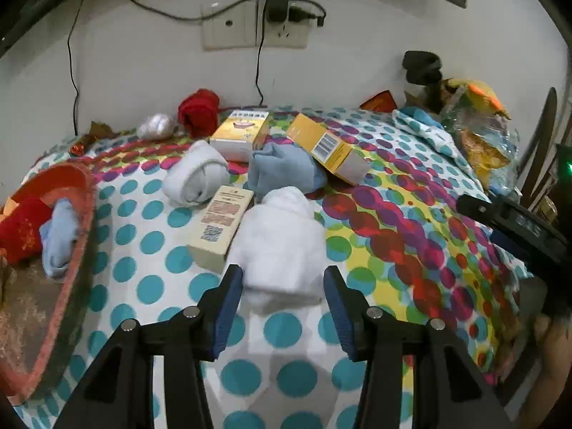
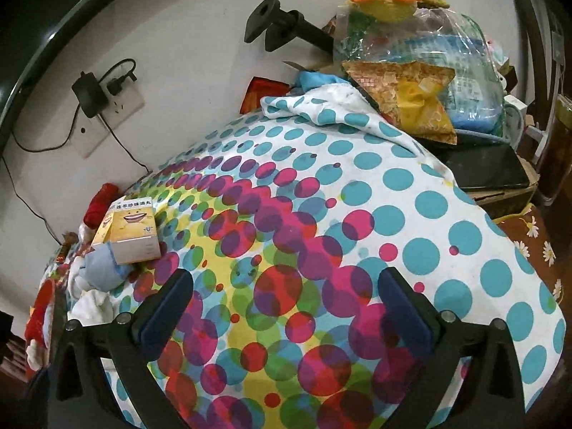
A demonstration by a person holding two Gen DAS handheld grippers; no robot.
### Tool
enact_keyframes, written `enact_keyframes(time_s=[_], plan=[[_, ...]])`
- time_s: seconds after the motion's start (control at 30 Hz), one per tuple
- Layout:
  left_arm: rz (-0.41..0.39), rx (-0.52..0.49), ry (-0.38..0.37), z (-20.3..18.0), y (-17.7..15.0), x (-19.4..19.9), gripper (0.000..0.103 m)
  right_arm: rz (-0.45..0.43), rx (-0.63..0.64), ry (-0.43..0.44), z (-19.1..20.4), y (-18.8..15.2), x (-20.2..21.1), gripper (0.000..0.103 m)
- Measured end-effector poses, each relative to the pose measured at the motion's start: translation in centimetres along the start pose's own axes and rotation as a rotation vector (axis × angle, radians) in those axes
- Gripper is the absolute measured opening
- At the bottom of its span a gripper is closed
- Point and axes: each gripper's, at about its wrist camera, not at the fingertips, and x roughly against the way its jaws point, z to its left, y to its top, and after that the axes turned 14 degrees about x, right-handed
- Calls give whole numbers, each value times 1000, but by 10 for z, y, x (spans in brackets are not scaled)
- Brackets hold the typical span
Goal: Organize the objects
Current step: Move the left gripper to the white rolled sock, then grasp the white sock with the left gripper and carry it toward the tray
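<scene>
My left gripper point(image 1: 284, 279) is open, its fingers on either side of the near end of a white rolled sock point(image 1: 280, 243) on the dotted cloth. Beside it lie a beige box point(image 1: 221, 225), another white sock roll point(image 1: 195, 175), a blue sock point(image 1: 282, 169), a yellow box point(image 1: 330, 148), a second yellow box point(image 1: 241, 132), a red roll point(image 1: 198, 111) and a silvery bundle point(image 1: 157, 125). A red-rimmed basket point(image 1: 77, 250) at left holds a blue sock point(image 1: 59, 236) and a red cloth point(image 1: 21, 228). My right gripper point(image 2: 282, 289) is open and empty above the cloth.
A wall socket point(image 1: 254, 25) with plugs and cables is behind the table. A pile of plastic bags and snacks point(image 2: 418, 71) sits at the back right with a black tablet point(image 2: 489, 168). The right gripper shows as a black body point(image 1: 514, 228) at the right in the left view.
</scene>
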Motion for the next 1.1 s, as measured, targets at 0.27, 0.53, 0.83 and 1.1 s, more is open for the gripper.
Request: enact_keyframes(time_s=[0.27,0.53,0.83,1.1], plan=[[4,-24,69,-8,2,-21,48,-2,-2,3,-1,0,0,103],[-55,-50,19,-15,6,9,25,-1,-1,3,-1,1,0,103],[-152,-33,-17,-10,21,60,25,-1,-3,4,-1,1,0,103],[-216,-7,52,30,37,91,25,-4,-7,9,-2,1,0,103]])
